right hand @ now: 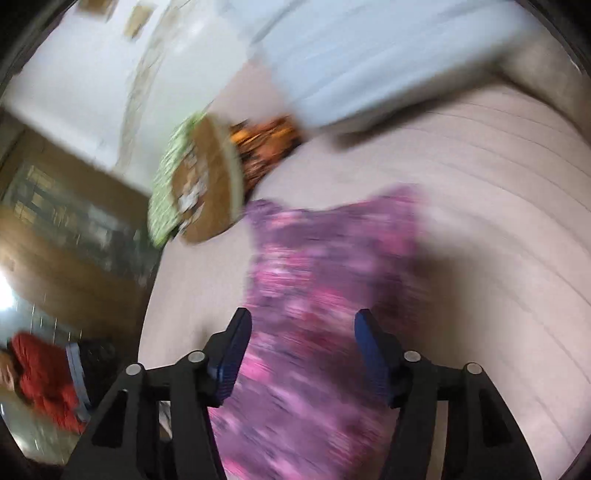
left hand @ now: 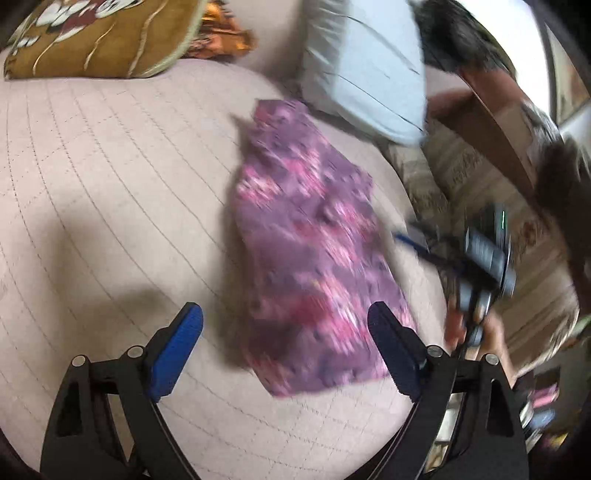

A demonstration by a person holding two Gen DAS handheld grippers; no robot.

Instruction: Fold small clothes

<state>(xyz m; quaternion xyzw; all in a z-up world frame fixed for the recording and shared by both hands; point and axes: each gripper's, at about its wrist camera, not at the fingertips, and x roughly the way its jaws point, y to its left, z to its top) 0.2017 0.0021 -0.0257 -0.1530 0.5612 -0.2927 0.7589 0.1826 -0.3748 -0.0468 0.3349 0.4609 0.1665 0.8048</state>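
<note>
A small purple-and-pink floral garment [left hand: 310, 254] lies flat on a quilted beige mattress [left hand: 110, 177], stitched in a grid of thin seams. The cloth is soft, thin and roughly trapezoid, narrow at its far end and wider at the near end; motion blur hides finer detail. It sits toward the mattress's right edge, where the surface drops away to patterned flooring.

The left gripper [left hand: 284, 325] hangs above the near end of the garment with its blue-padded fingers spread wide and nothing between them. The right gripper [right hand: 303, 332] is also spread apart, over the garment, holding nothing.

Left of the garment the mattress is bare and roomy. At the far edge lie a pale blue pillow [left hand: 365, 70], just beyond the garment's narrow end, and a brown embroidered cushion [left hand: 99, 33] at the far left corner.
</note>
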